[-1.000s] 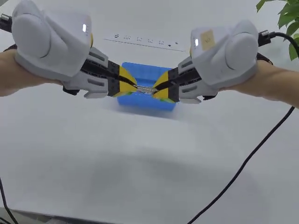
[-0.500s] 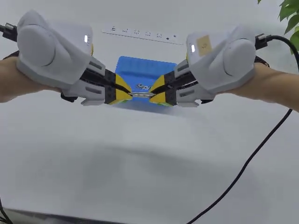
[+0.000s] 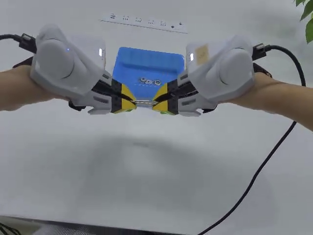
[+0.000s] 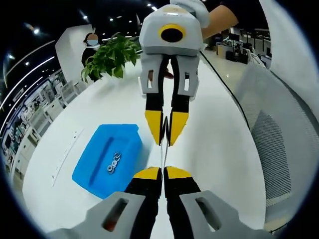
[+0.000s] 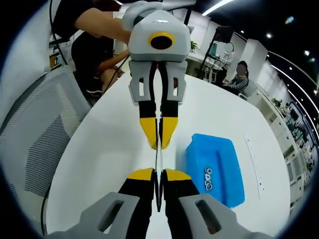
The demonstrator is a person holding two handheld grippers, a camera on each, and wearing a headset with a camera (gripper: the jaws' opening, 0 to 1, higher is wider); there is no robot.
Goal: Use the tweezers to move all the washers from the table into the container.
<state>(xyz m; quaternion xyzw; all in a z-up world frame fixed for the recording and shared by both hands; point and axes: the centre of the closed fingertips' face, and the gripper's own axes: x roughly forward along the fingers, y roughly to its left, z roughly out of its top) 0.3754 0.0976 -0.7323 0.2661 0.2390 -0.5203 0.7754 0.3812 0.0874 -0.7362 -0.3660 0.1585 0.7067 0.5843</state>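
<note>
Head view shows the blue container (image 3: 146, 66) on the white table (image 3: 146, 171), open at the top. A small cluster of metal washers (image 3: 149, 81) lies on its floor, close together near the middle. On the near side of the container, just in front of its front wall, the left gripper (image 3: 128, 102) and the right gripper (image 3: 159, 100) point tip to tip. The thin tweezers (image 3: 144, 102) run level between them. Both pairs of yellow-tipped jaws are pinched together on the tweezers, one at each end.

Left gripper view has the container off to the left of the closed jaws, with the washers sitting in a shallow groove along its length. Right gripper view has the same container to the right of the jaws, and the washers sit toward the end nearer that camera.

Beyond the container's far wall a white power strip (image 3: 142, 22) lies flat on the table. A black cable (image 3: 274, 147) trails over the table well to the right of the container.
</note>
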